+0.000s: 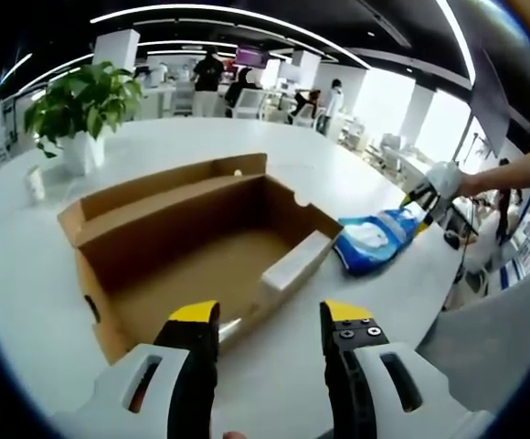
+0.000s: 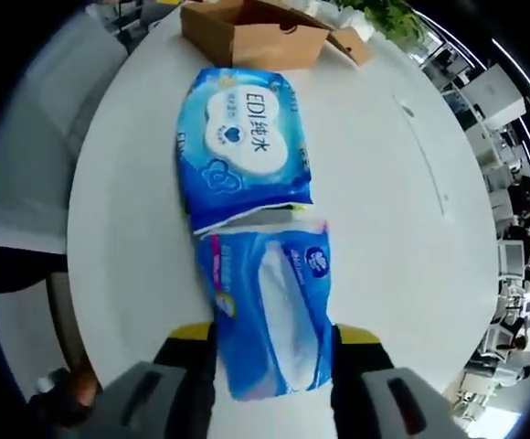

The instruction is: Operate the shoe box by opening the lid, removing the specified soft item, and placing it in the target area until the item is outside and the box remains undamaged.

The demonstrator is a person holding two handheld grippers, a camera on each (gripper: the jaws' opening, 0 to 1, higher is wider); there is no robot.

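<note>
On a white table [image 1: 27, 265], an open shoe box [image 1: 192, 247] sits emptied; two blue tissue packs lie beside it, one [image 2: 244, 137] free, the other [image 2: 270, 306] grasped by the right gripper [image 2: 270, 352]. The left gripper [image 1: 270, 320] hovers released.

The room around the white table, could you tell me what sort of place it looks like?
Probably an open-plan office: long ceiling light strips, desks with people in the background, and a potted plant on the white table.
</note>
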